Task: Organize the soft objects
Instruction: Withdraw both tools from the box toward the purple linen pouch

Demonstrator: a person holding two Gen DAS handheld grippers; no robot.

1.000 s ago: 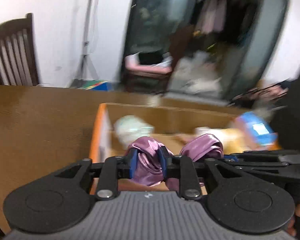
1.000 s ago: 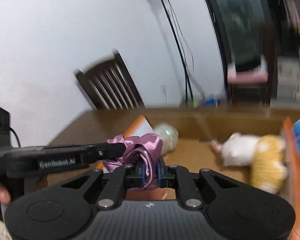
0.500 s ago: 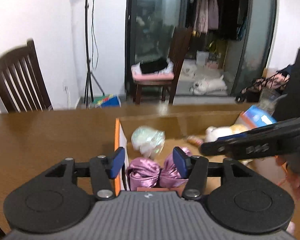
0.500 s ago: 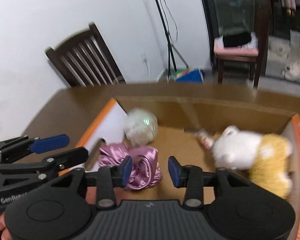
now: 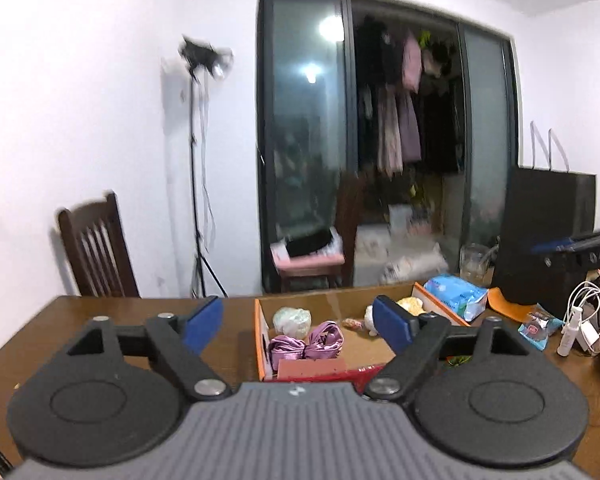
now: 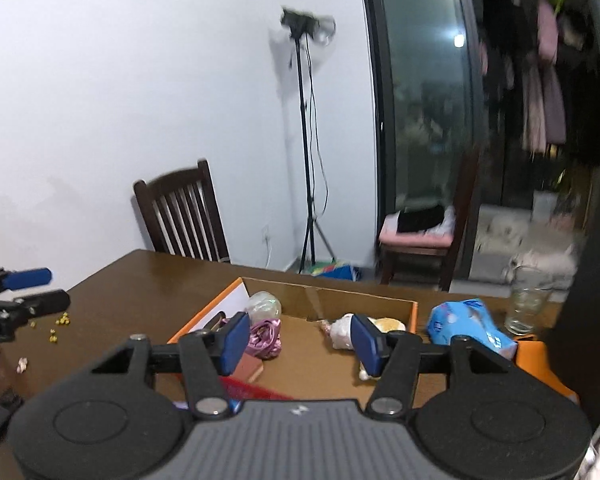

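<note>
A purple satin cloth (image 5: 306, 342) lies bunched in the left part of an open cardboard box with orange edges (image 5: 259, 328). In the right wrist view the same purple cloth (image 6: 265, 338) sits by the box's left wall (image 6: 204, 316). A pale wrapped ball (image 5: 292, 319) and a white-and-yellow plush toy (image 6: 348, 332) also lie in the box. My left gripper (image 5: 298, 322) is well back from the box, jaws opening, nothing between them. My right gripper (image 6: 300, 340) is also pulled back, jaws opening and empty.
A wooden table (image 5: 44, 332) carries the box. A blue tissue pack (image 6: 470, 326), a glass (image 6: 528, 300), a black bag (image 5: 548, 236) and white cables (image 5: 584, 312) stand on the right. Yellow crumbs (image 6: 58, 326) lie at the left. A dark chair (image 6: 180, 216) stands behind.
Both grippers let go of the purple cloth, which dropped into the box. Both then opened wider and drew back and up from the box.
</note>
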